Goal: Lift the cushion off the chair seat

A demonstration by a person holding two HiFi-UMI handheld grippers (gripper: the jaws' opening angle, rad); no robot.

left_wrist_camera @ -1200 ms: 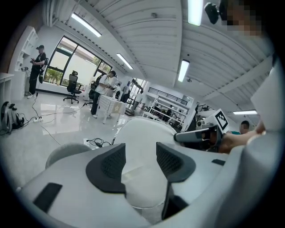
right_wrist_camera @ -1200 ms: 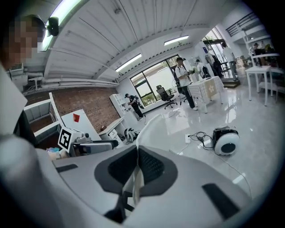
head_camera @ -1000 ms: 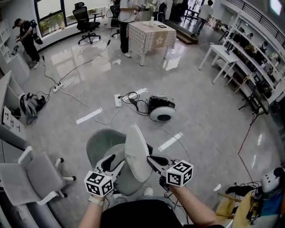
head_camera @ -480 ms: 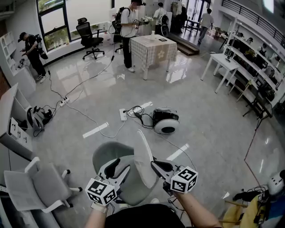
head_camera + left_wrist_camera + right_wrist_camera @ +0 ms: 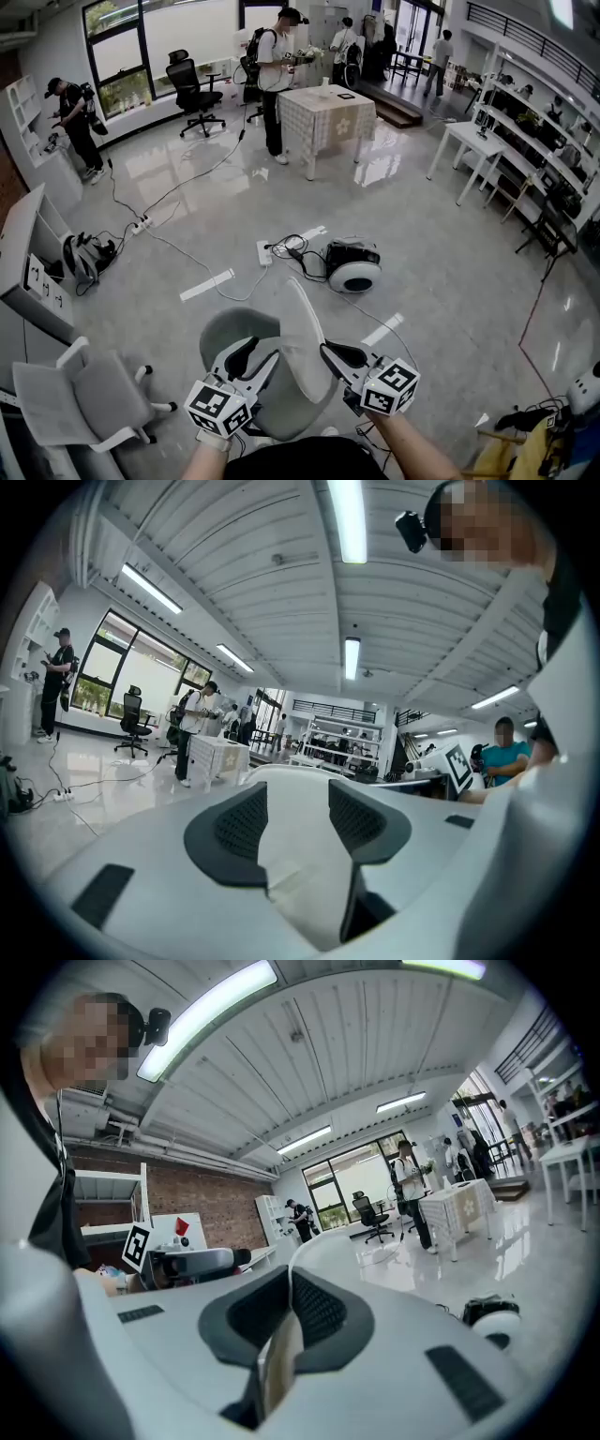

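Much of the grip is hard to read from the head view. The cushion's [image 5: 302,339] lower edge sinks behind the two marker cubes and our forearms, so we cannot tell whether it is clear of the chair [image 5: 221,324] or touching it. The chair's base is hidden under its grey seat, and part of the seat is covered by the cushion.

The white cushion is over the chair seat, standing on edge between the tools. Its thin upper edge runs away from us, and its broad faces turn to the left and the right.

The left tool [image 5: 249,352] comes in from the left. In the left gripper view, the left tool [image 5: 295,819] has its dark pads [image 5: 242,819] pressed on pale cushion fabric [image 5: 292,878] bunched between them. The right tool [image 5: 332,354] comes in from the right. In the right gripper view, the right tool [image 5: 287,1309] has its jaws nearly together, pinching a thin edge of the cushion [image 5: 280,1361].

Beyond, a second chair [image 5: 82,397] stands at the lower left, cut off by the frame. A cloth-covered counter [image 5: 328,111] stands far off across the glossy floor [image 5: 441,253].
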